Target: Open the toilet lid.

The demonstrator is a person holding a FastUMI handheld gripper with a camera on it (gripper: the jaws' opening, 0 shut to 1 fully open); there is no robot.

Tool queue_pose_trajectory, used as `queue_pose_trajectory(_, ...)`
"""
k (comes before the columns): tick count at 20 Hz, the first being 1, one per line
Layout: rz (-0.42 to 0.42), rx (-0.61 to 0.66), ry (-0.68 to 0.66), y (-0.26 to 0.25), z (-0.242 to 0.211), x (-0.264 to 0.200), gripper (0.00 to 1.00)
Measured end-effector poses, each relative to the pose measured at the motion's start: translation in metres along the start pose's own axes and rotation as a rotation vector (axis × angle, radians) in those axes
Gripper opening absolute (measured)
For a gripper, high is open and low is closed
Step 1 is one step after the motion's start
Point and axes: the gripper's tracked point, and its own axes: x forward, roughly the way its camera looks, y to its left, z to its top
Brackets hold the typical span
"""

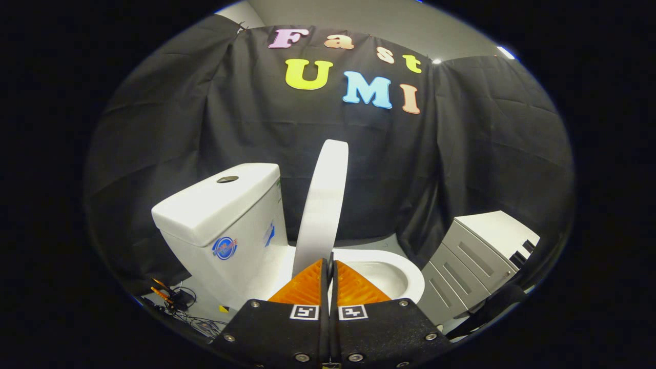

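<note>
Lid raised near upright, claw closed just below its edge

We saw the claw (330, 264) with its fingers together, a thin slit between them, gripping nothing; the toilet lid (324, 205) stood edge-on just ahead of the tips, between the tank (225, 205) on the left and the open bowl (394, 271) on the right. We judged the smooth, glossy, thin curved lid could slip off the tips and drop back onto the hard ceramic rim if pushed off-centre. A grey cabinet (476, 251) with flat drawers stood at far right
</note>
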Motion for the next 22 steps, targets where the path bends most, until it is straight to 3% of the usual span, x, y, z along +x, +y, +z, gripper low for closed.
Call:
queue_pose_trajectory(11, 0.106, -0.129, -0.024, 0.083, 0.012, -0.001, 0.0)
queue_pose_trajectory(16, 0.074, -0.22, -0.034, 0.092, 0.008, -0.003, 0.0)
queue_pose_trajectory(22, 0.121, -0.143, 0.005, 0.085, 0.01, 0.001, 0.0)
